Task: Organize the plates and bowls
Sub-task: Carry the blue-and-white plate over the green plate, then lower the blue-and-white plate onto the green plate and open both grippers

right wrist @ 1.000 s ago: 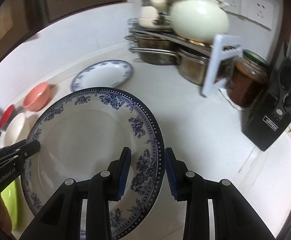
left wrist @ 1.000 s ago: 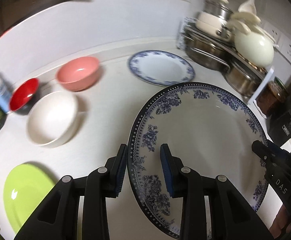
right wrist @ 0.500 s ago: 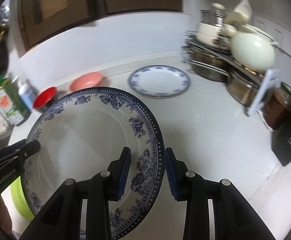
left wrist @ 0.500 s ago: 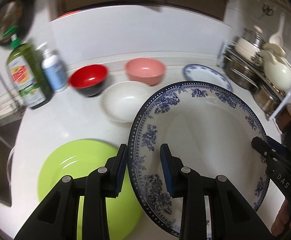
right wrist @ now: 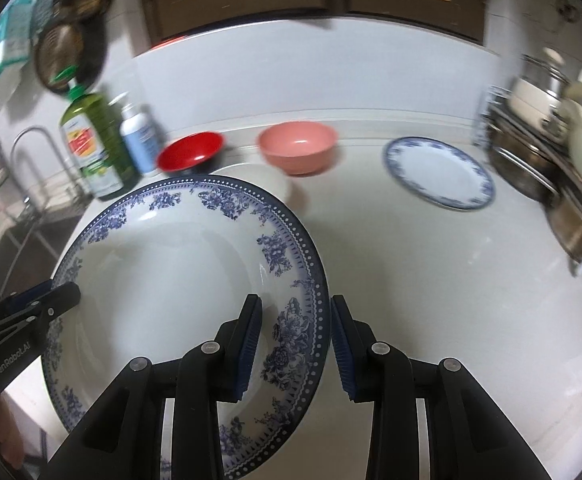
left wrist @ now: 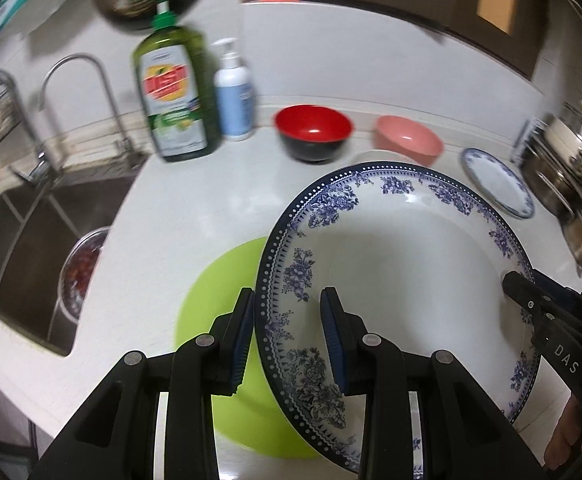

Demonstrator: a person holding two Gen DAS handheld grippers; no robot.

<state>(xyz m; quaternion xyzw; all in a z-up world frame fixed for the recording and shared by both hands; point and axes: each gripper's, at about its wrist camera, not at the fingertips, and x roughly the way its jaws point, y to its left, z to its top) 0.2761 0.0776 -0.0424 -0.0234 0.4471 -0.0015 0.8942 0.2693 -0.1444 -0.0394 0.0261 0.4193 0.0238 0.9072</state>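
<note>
A large white plate with blue flowers [left wrist: 403, 264] [right wrist: 163, 280] hangs above the counter, held by both grippers. My left gripper [left wrist: 291, 336] is shut on its left rim, my right gripper [right wrist: 295, 344] on its right rim. Under the plate's left side lies a lime green plate [left wrist: 219, 312]. At the back stand a red bowl [left wrist: 313, 132] [right wrist: 191, 154] and a pink bowl [left wrist: 407, 142] [right wrist: 297, 150]. A white bowl [left wrist: 375, 156] [right wrist: 263, 180] is mostly hidden behind the held plate. A smaller blue-rimmed plate [left wrist: 497, 182] [right wrist: 439, 172] lies further right.
A sink [left wrist: 31, 240] with taps and a metal bowl of red bits [left wrist: 81, 272] lies at the left. A green soap bottle [left wrist: 173, 92] and a white pump bottle [left wrist: 233, 92] stand by the wall. A rack of steel pots [right wrist: 539, 152] fills the right.
Both grippers carried the flowered plate leftwards along the counter, from beside the pot rack to above the green plate. The sink and bottles came into view.
</note>
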